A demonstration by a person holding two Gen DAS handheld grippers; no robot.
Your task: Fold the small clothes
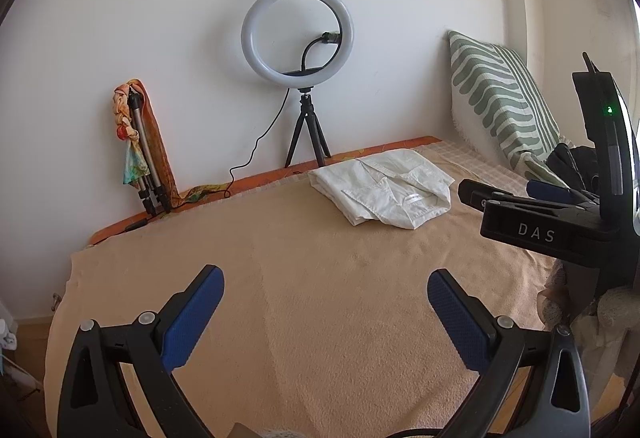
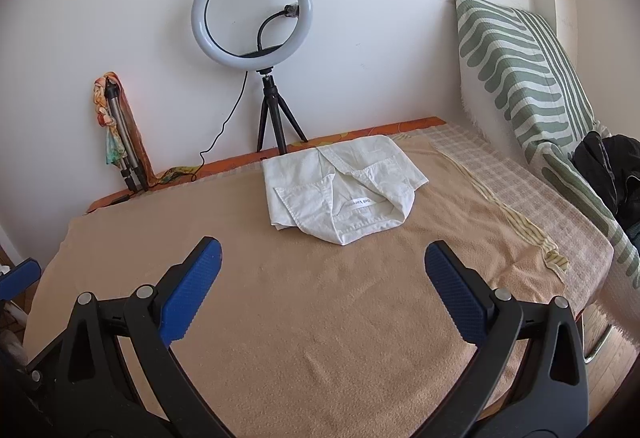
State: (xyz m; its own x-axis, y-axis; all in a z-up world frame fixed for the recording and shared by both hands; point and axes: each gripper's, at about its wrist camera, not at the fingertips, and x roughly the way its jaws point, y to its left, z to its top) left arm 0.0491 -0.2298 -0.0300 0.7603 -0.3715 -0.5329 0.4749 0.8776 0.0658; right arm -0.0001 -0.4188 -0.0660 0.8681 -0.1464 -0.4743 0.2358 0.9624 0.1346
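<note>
Both grippers hang over bare peach blanket [image 2: 320, 318], the left gripper [image 1: 326, 302] and right gripper [image 2: 322, 272] spread wide, holding and touching nothing. Well beyond them, near the wall, the white garment [image 2: 340, 190] lies folded into a compact bundle, so this piece looks finished.

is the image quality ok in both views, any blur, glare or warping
Left wrist view: sharp, even daylight, fisheye bends the blanket edge, dark corners, bright sliver at right. Right wrist view: also sharp, shirt label visible but unreadable, ring light oval from distortion, no glare.
</note>
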